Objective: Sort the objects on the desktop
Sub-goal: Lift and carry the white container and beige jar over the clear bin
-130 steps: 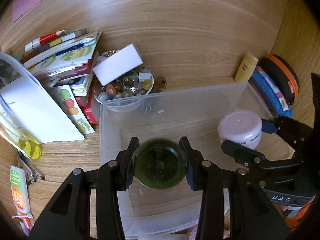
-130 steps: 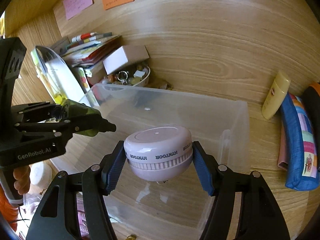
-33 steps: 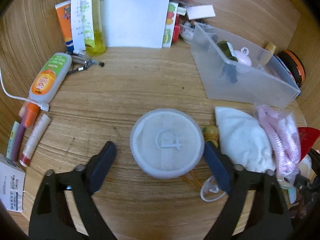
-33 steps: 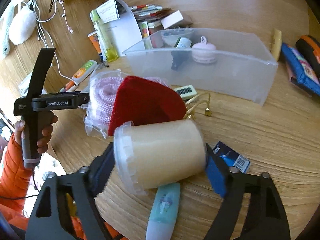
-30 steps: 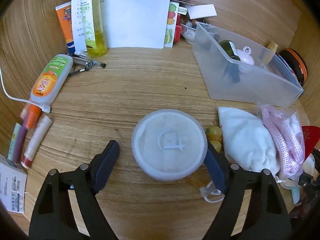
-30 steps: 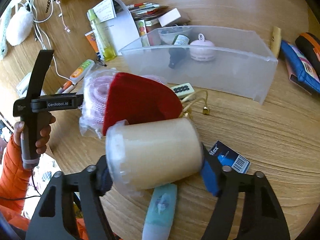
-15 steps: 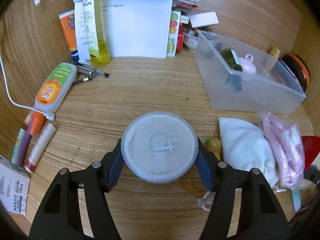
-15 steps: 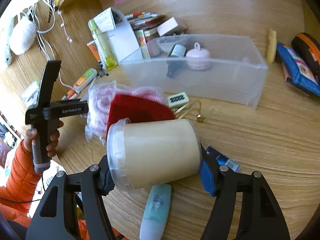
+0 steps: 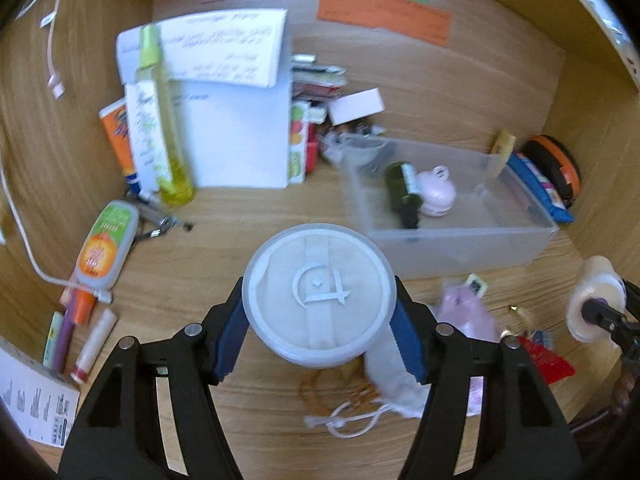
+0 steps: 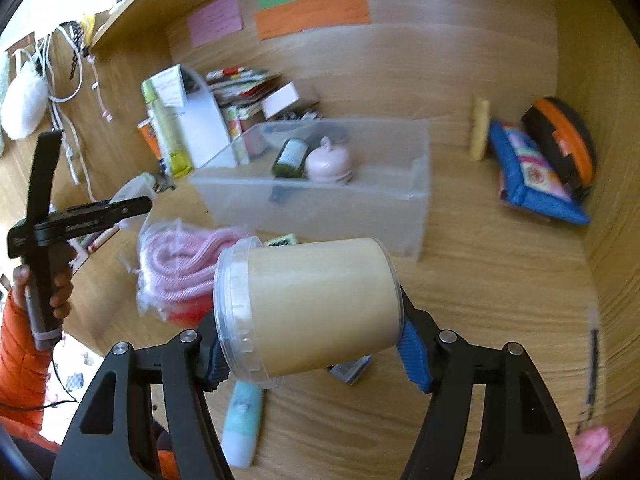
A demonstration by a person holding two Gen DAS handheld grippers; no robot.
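Your left gripper [image 9: 319, 312]: pads pinch a round white-lidded tub [image 9: 319, 294], held above the desk [image 9: 224, 240]. Your right gripper [image 10: 308, 344]: fingers clamp a cream-filled jar [image 10: 308, 310] lying sideways, lid leftward. Clear bin [image 10: 412, 196] ahead holds a green bottle [image 10: 291, 158] and a pink, apparently lidded, pot [image 10: 330, 164], touching.

Four seconds ago both claws were over the clear bin [image 9: 460, 236], holding the green bottle [image 9: 404, 194] and the pink jar [image 9: 436, 196]; now these lie inside it. The left claw [image 9: 318, 332] has closed on the white round tub [image 9: 318, 300] and lifted it, and the right claw [image 10: 308, 344] has raised the cream jar [image 10: 316, 308] off the tabletop [image 10: 500, 280].
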